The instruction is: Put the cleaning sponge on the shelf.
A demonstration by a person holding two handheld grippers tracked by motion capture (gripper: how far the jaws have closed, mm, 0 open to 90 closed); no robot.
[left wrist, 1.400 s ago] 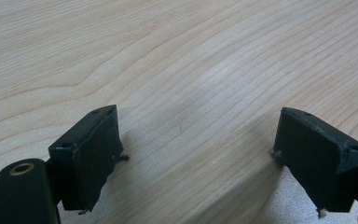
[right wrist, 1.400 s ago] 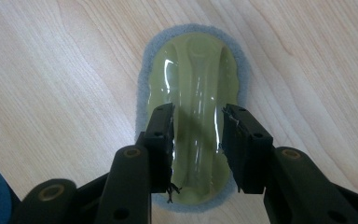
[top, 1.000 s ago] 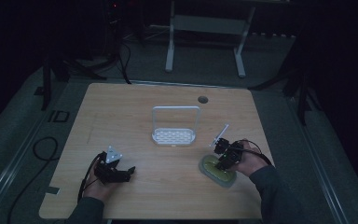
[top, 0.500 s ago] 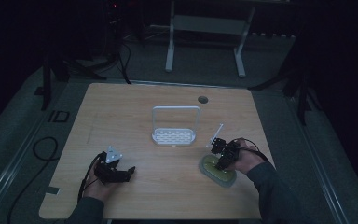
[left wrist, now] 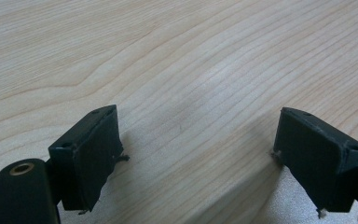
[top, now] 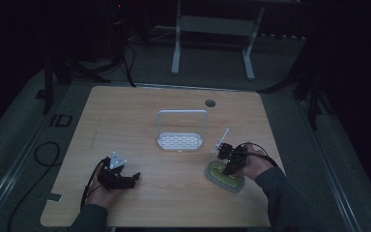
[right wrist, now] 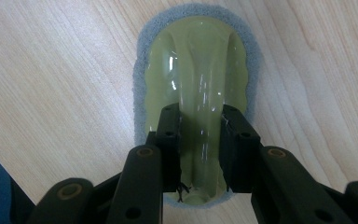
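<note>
**Right tongs clamp the scrubber's ridge**

My right gripper (right wrist: 199,140) has just been closing; its pads now pinch the green-handled scrubbing sponge (right wrist: 198,70), lying at the table's (top: 140,111) four o'clock. My left gripper (left wrist: 198,158) gapes wide, holding nothing, at seven o'clock.

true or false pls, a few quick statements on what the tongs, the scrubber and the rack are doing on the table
1. The right tongs are shut on the raised handle of the green scrubber. True; their jaws have just been closing.
2. The left tongs hold the scrubber. False: they stand open over bare table.
3. The scrubber lies flat on the table. True.
4. The scrubber sits inside the white rack. False: it lies apart, right of the rack and nearer the person.
5. The rack stands near the middle of the table. True.
</note>
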